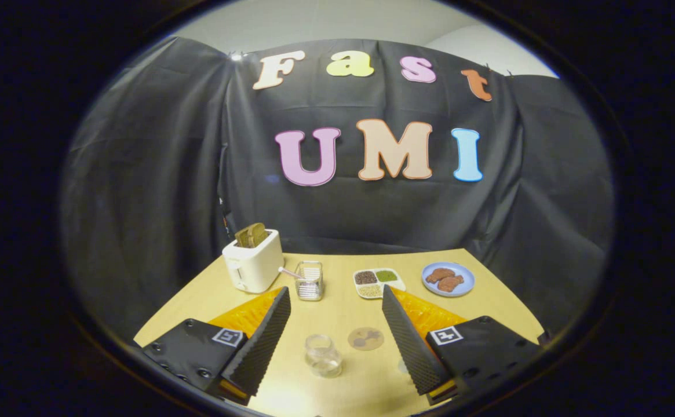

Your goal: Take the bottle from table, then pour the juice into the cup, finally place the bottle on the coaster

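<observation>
The two-finger gripper (pixel 335 330) hangs released and empty above the pale wooden table (pixel 488 301), clear glass cup (pixel 323 355) and round brown coaster (pixel 365 338) between its fingers at lower centre; bottle unlocated, so descending risks toppling the cup.

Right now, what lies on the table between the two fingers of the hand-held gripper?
In the gripper view, the open hand-held gripper has a clear glass cup and a round coaster lying between its fingers, side by side on the table, touching neither finger.
</observation>
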